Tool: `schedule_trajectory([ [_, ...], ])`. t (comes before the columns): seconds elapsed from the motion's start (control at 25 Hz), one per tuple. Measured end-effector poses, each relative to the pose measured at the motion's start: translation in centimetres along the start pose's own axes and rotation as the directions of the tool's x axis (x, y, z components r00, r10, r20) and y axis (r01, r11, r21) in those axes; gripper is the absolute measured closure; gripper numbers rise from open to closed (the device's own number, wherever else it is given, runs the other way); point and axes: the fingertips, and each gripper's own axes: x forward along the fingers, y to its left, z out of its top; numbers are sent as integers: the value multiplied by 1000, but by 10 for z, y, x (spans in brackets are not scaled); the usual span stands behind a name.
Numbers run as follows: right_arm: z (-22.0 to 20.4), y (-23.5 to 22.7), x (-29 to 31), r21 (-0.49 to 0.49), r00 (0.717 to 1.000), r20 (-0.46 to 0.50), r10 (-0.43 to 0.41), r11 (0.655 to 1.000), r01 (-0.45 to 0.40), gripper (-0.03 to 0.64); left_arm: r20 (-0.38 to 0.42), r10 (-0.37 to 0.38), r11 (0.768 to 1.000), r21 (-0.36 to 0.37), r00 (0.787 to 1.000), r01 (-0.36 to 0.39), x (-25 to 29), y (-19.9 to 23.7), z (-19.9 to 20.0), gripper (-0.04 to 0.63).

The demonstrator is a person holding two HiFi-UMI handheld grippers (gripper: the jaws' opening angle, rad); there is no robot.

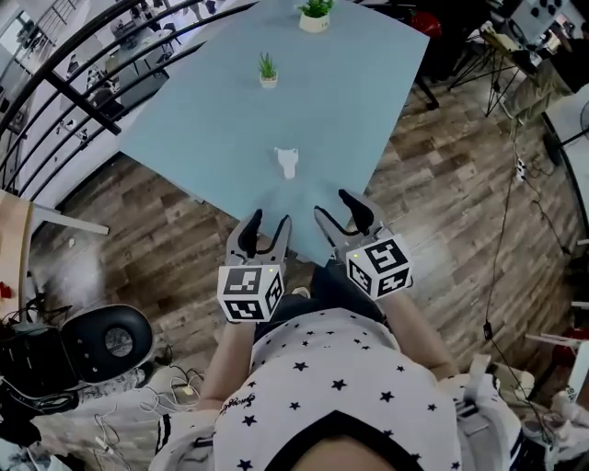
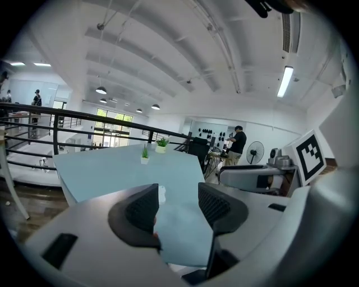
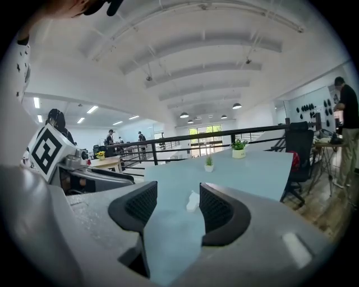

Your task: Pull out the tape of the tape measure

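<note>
A small white tape measure (image 1: 287,161) lies on the pale blue table (image 1: 212,120), toward its near end. Both grippers hover over the table's near corner, short of the tape measure and apart from it. My left gripper (image 1: 267,226) is open with nothing between its jaws; in the left gripper view the tape measure (image 2: 162,194) peeks out beside the left pad of the gripper (image 2: 178,197). My right gripper (image 1: 339,212) is open and empty too. In the right gripper view the tape measure (image 3: 192,202) shows ahead, in the gap of the gripper (image 3: 178,203).
Two small potted plants (image 1: 268,70) (image 1: 315,13) stand farther back on the table. A black railing (image 1: 83,101) runs along the left. A black chair (image 1: 110,340) sits on the wooden floor at lower left. A person (image 2: 238,143) stands at a bench far off.
</note>
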Motion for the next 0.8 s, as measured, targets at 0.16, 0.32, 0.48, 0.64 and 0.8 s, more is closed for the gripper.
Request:
schedule_trajectory([
  [0.16,-11,-10,32,-23,999,-33,8,1000,-9,397,-6,39,999,-25,999,-39,11,18,-3,394],
  [0.32,-27,-19,66,-50,995,-90,32,998,-37,397,-4,69,997,-44,998,-69,24,32,-3,394],
  [0.48,-46,-30,98,-49,987,-151,44,997,-52,397,-10,99,993,-59,995,-100,40,48,-5,394],
  [0.64,-63,-39,130,-35,978,-202,44,998,-52,383,-12,122,989,-78,992,-123,53,63,-5,394],
  [0.8,-78,-45,154,-48,969,-246,35,998,-48,376,-19,137,987,-84,990,-138,63,70,-7,394],
])
